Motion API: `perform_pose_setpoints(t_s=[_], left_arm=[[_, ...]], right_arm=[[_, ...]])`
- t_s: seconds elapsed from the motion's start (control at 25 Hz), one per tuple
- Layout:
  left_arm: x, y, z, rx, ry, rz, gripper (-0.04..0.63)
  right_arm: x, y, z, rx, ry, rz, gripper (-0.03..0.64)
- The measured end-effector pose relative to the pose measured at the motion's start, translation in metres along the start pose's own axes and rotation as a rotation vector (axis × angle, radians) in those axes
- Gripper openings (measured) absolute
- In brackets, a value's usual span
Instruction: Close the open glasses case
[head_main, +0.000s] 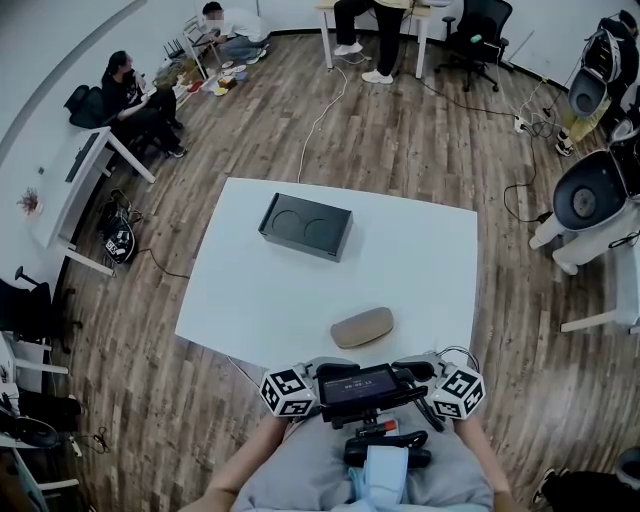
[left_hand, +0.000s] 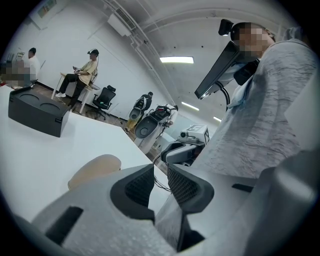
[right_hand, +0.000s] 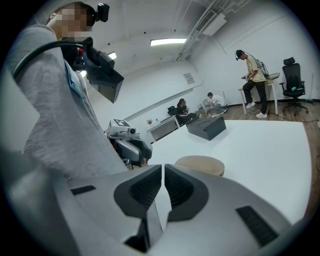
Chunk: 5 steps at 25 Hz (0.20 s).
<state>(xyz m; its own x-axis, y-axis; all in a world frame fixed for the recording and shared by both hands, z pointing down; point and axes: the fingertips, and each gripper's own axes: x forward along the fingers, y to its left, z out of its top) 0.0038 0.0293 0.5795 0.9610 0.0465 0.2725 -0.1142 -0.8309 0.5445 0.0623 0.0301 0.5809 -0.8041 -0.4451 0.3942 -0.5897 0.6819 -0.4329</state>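
A tan glasses case (head_main: 362, 327) lies on the white table (head_main: 420, 260) near its front edge, and its lid looks down. It also shows in the left gripper view (left_hand: 95, 169) and the right gripper view (right_hand: 200, 165). My left gripper (head_main: 318, 368) is held at the table's near edge, close to the body, away from the case. Its jaws (left_hand: 160, 175) stand a little apart with nothing between them. My right gripper (head_main: 415, 366) is beside it, jaws (right_hand: 163, 172) shut and empty. The two grippers point toward each other.
A black box (head_main: 306, 226) with two round hollows sits at the table's far side. A device with a screen (head_main: 357, 384) hangs at the person's chest. Other people, desks and chairs stand across the wooden floor behind.
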Motion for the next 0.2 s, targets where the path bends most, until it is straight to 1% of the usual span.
perform_pose_setpoints(t_s=[0.2], left_arm=[[0.0011,0.0021,0.0016,-0.003,0.005,-0.009,0.095]], right_arm=[[0.0012,-0.0015,0.0005,0.005,0.006,0.000,0.041]])
